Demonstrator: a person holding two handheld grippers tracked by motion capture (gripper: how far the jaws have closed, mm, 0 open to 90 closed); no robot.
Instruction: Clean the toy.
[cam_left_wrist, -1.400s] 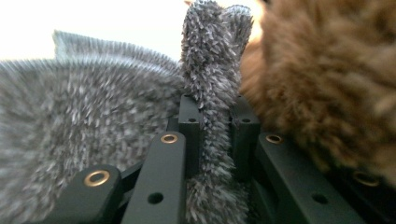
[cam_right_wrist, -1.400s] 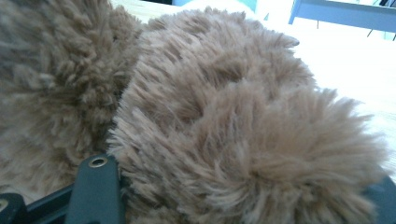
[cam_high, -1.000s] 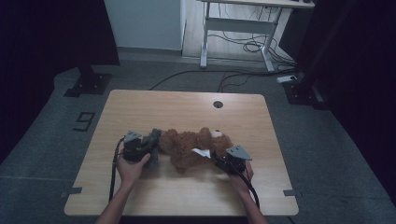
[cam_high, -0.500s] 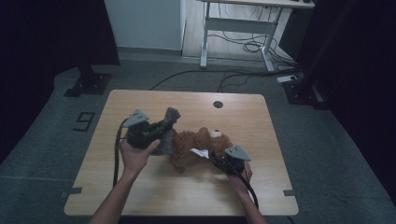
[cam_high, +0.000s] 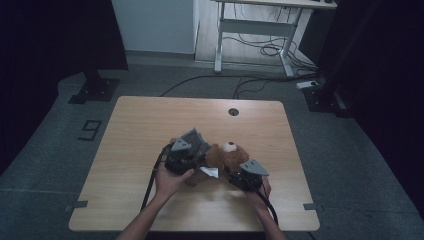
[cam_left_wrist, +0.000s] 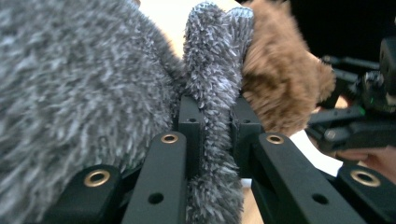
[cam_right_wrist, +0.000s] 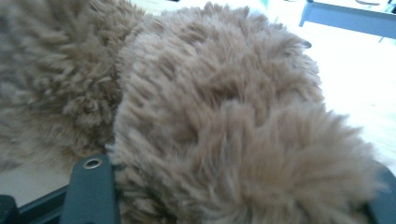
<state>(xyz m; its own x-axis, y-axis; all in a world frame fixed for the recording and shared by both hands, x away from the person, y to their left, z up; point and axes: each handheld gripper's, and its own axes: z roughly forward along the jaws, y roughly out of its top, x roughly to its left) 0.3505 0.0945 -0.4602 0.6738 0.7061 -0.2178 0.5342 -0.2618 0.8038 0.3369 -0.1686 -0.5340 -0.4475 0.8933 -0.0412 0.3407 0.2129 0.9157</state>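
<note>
A brown teddy bear (cam_high: 227, 156) lies on the wooden table (cam_high: 150, 125), right of centre near the front. My left gripper (cam_high: 199, 151) is at the bear's left side, shut on a strip of grey fuzzy cloth (cam_high: 195, 138). In the left gripper view the grey cloth (cam_left_wrist: 212, 88) stands pinched between the jaws of the left gripper (cam_left_wrist: 217, 112), with the bear (cam_left_wrist: 280, 84) just behind it. My right gripper (cam_high: 229, 171) holds the bear from the front right. In the right gripper view, brown fur of the bear (cam_right_wrist: 219, 121) bulges between the jaws of the right gripper (cam_right_wrist: 233, 191). A white tag (cam_high: 210, 172) sticks out below the bear.
A cable hole (cam_high: 233, 111) sits near the table's far edge. On the floor behind are a metal desk frame (cam_high: 255, 25) with cables and two black stand bases (cam_high: 95, 91) (cam_high: 320, 98). The other hand's gripper (cam_left_wrist: 364, 112) shows at the right of the left gripper view.
My left hand rose with the grey cloth, then swung right and came down against the bear. The right hand and the bear have stayed about where they were.
</note>
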